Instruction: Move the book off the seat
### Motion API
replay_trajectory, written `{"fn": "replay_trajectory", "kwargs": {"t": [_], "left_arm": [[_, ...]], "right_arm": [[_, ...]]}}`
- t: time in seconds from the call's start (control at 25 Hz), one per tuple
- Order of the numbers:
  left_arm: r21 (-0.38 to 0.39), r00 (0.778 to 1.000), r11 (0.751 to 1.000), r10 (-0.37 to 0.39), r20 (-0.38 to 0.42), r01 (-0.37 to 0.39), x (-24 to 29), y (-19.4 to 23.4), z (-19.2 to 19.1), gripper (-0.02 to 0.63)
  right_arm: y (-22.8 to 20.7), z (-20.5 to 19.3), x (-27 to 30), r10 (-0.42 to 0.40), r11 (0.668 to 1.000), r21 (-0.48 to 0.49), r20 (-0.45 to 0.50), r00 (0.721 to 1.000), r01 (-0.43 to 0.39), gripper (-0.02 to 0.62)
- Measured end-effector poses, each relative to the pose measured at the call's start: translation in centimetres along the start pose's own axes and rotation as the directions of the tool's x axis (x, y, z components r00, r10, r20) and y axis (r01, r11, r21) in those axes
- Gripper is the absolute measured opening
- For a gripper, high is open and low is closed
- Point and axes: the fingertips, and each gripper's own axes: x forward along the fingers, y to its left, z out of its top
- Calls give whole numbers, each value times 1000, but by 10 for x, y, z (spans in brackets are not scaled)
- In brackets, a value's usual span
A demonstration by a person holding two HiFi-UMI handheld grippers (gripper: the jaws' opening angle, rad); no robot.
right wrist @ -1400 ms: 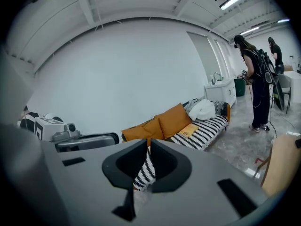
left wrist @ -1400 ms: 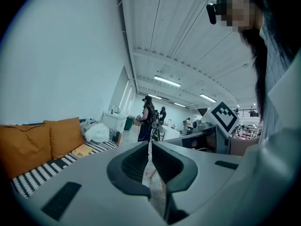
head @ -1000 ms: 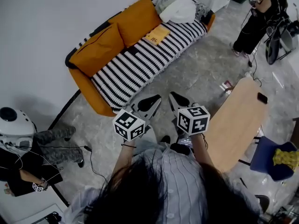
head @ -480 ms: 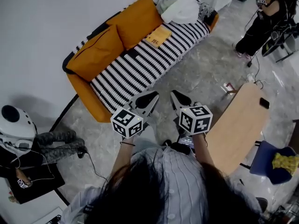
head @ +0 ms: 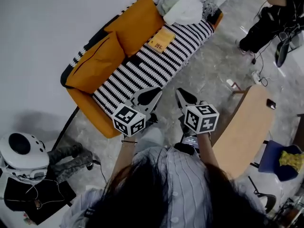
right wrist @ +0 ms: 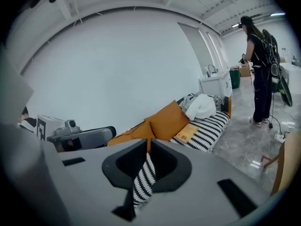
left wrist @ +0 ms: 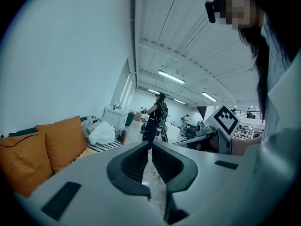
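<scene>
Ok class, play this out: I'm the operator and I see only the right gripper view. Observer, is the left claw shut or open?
Observer: Shut. The left claw has its jaws together, with nothing between them.
Operator: I see a wooden edge at my right. What is it?
Observer: A long wooden table. A dark phone lies near its far end.
Operator: Anything beside it?
Observer: A blue chair with a yellow bundle on it.
</scene>
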Motion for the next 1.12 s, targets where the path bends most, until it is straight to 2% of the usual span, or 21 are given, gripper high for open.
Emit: {"fn": "replay_trajectory", "kwargs": {"t": [0.28,0.48,0.72,1.12], "left_arm": [[-15,999,999,-36,-5,36,-6,62,20,13],[-38,998,999,-27,52,29,-24,105,35,12],[-87,998,996,7,60,-2,-41,143,32,12],[-115,999,993,10,34,-6,-35,161,25,14]], "right_arm": [[14,25,55,-42,999,2,-1,999,42,34],[28,37,92,-51,999,6,12,999,51,34],[41,39,116,-55,998,-3,-19,998,55,34],[33,52,137,-62,998,-9,-33,998,62,34]]}}
